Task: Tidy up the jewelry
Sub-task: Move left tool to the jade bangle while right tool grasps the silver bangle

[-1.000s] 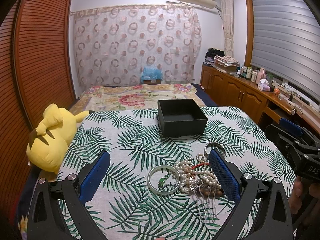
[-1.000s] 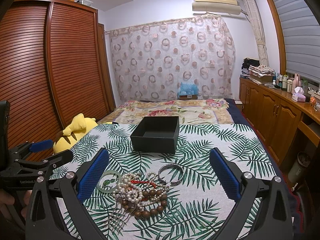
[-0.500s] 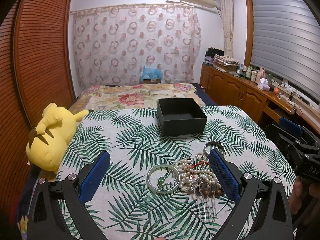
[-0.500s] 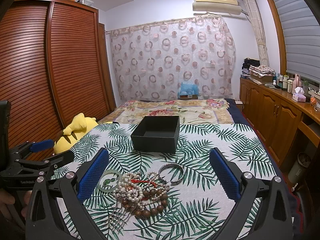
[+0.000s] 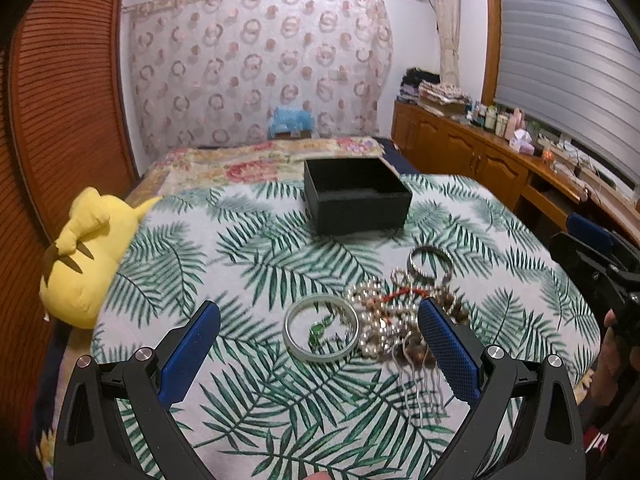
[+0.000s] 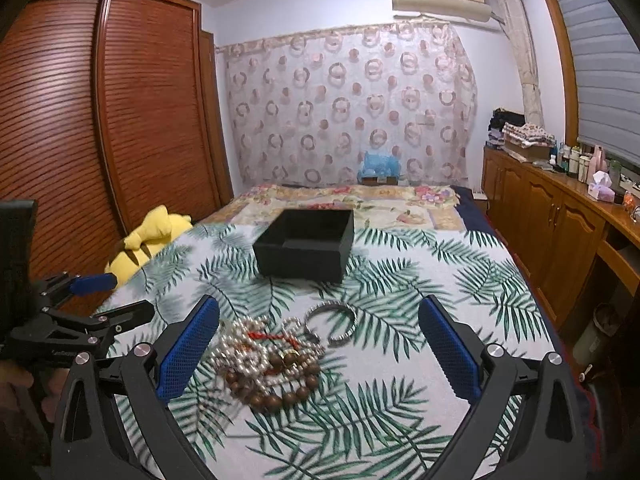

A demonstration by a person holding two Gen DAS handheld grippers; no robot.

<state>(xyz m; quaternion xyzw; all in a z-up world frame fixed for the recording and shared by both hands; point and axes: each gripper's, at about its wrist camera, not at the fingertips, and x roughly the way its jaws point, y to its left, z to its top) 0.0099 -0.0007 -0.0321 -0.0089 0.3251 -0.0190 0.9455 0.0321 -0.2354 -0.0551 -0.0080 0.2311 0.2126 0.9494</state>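
A pile of jewelry lies on the palm-leaf cloth: a pale green bangle [image 5: 320, 327], pearl strands [image 5: 374, 320], brown wooden beads [image 6: 280, 394] and a silver bracelet [image 6: 332, 322]. An open black box [image 5: 356, 200] stands behind the pile; it also shows in the right wrist view [image 6: 306, 245]. My left gripper [image 5: 320, 354] is open and empty, just in front of the green bangle. My right gripper [image 6: 318, 348] is open and empty, above the near side of the pile.
A yellow plush toy [image 5: 86, 252] lies at the left edge of the cloth. A wooden wardrobe [image 6: 100, 120] stands on the left and a wooden sideboard [image 6: 560, 216] with bottles on the right. A floral bedspread [image 6: 340, 200] lies beyond the box.
Both grippers have moved forward and lower toward the jewelry pile, which now looms larger. In the right wrist view the green bangle has slipped behind the left finger. Both stay open.
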